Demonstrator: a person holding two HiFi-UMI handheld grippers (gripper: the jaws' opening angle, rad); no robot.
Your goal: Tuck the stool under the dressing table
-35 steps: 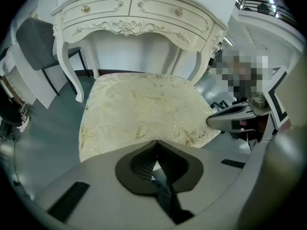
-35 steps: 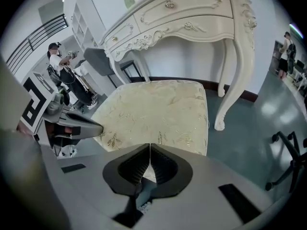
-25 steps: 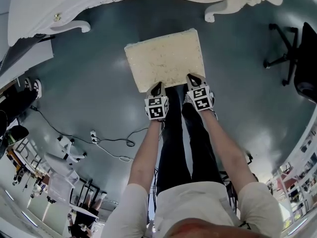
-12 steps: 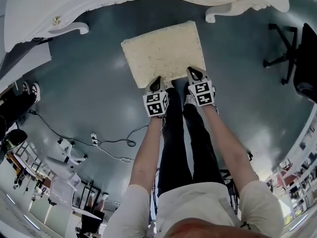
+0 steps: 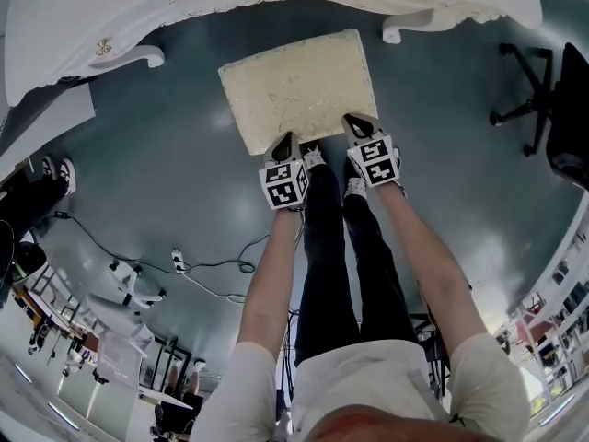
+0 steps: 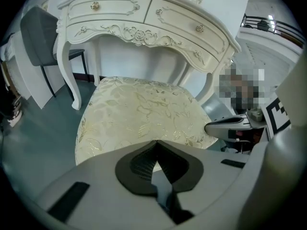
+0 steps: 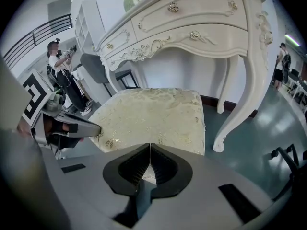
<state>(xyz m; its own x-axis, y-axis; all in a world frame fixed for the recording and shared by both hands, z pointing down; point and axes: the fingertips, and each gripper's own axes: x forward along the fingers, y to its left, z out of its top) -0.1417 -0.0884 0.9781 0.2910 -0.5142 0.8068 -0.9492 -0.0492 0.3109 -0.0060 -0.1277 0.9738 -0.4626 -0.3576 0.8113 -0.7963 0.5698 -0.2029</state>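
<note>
Progress is partial: the stool [image 5: 299,86] stands on the floor [image 5: 166,164] before the dressing table [image 5: 230,7], its far edge near the table's front and most of the seat not yet under. Jaws of the left hand-held gripper [image 5: 285,140] and right hand-held gripper [image 5: 355,121] are closed on nothing, tips touching the near edge. The seat is rectangular cream brocade with gold leaves; the table is white, carved, with curved legs.

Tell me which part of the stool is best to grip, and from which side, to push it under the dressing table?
Grip the stool at the seat's near edge, close to both corners, coming from the side away from the dressing table. The seat is flat and rectangular; its far edge faces that table.
</note>
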